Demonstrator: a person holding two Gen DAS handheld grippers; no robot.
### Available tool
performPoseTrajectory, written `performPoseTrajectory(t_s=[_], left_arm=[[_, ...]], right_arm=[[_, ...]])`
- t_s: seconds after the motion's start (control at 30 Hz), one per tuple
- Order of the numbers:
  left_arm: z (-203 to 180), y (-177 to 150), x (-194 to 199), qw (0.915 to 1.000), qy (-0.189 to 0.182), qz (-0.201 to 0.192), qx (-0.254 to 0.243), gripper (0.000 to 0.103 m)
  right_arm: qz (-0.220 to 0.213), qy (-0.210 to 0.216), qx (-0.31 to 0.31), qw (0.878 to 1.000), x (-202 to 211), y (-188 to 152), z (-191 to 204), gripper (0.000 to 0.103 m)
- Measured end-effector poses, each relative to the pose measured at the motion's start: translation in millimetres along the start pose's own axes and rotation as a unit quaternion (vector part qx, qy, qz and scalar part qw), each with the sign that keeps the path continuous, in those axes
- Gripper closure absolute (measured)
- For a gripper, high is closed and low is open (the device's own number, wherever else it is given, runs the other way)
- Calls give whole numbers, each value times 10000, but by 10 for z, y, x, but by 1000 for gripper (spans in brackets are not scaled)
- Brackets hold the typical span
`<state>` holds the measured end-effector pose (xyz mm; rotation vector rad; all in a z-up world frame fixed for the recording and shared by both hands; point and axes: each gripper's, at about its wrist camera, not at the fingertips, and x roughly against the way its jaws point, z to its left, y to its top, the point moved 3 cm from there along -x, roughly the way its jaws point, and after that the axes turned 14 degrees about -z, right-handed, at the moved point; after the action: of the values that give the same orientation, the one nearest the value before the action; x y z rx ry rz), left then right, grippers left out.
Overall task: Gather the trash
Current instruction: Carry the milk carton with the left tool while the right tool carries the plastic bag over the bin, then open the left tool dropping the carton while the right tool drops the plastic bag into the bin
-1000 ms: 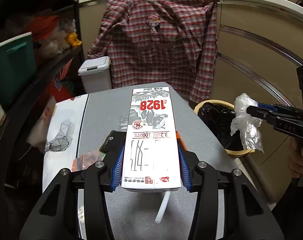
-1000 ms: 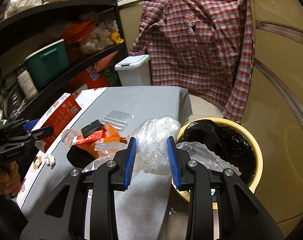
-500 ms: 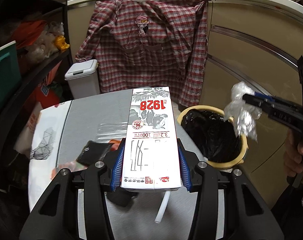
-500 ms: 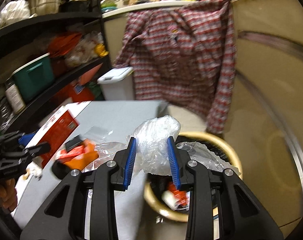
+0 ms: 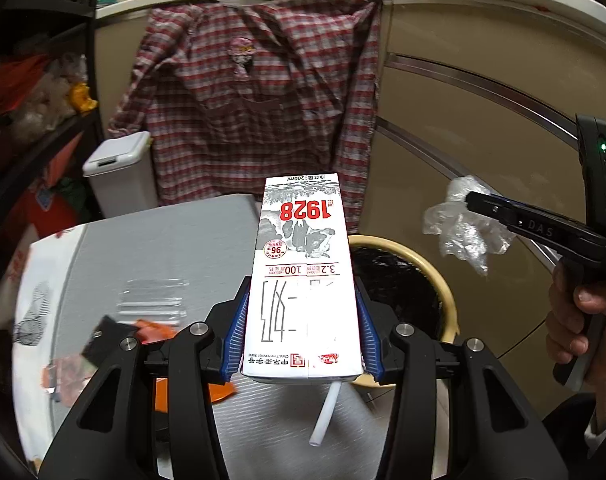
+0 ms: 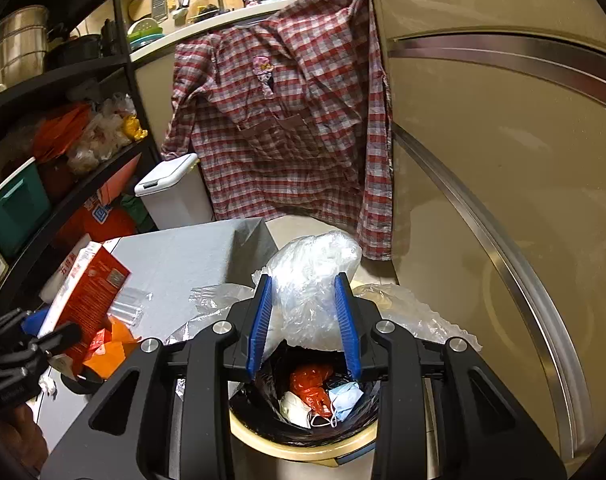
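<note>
The crumpled clear plastic bag is pinched between the blue-padded fingers of the right gripper, directly above the black-lined round wastebasket. Judged light, soft and slippery; grip it at the bunched middle. The white rectangular milk carton printed 1928 is clamped by its side walls in the left gripper, above the grey table. Judged light and crushable; use moderate pressure.
</note>
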<state>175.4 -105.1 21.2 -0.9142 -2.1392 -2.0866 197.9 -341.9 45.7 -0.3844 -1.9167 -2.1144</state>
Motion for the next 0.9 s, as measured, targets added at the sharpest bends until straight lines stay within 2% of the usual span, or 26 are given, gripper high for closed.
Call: performPoseTrajectory(t_s=[0.3,0.6,0.63,0.7,0.9], left_arm=[[-289,-119,-396,9993,-198,296,-82,56],[-487,-138,-625,9979,-367,522,-98,56],[-503,-132,-643,9978,-382,537,-101,55],[-518,-113,-664,9980,-353,515,-110,49],[-498,-70,-630,9983,-376,433,-37,49]], right_arm=[[78,-48,-170,9998,-145,20,-111,71],[168,-55,-287,9994,-240,-14,-162,67],[177,-68,-294,9994,-248,-10,-174,63],[184,-47,-331,9993,-259,-7,-187,62],[159,-58,-345,9993,-249,-10,-194,60]])
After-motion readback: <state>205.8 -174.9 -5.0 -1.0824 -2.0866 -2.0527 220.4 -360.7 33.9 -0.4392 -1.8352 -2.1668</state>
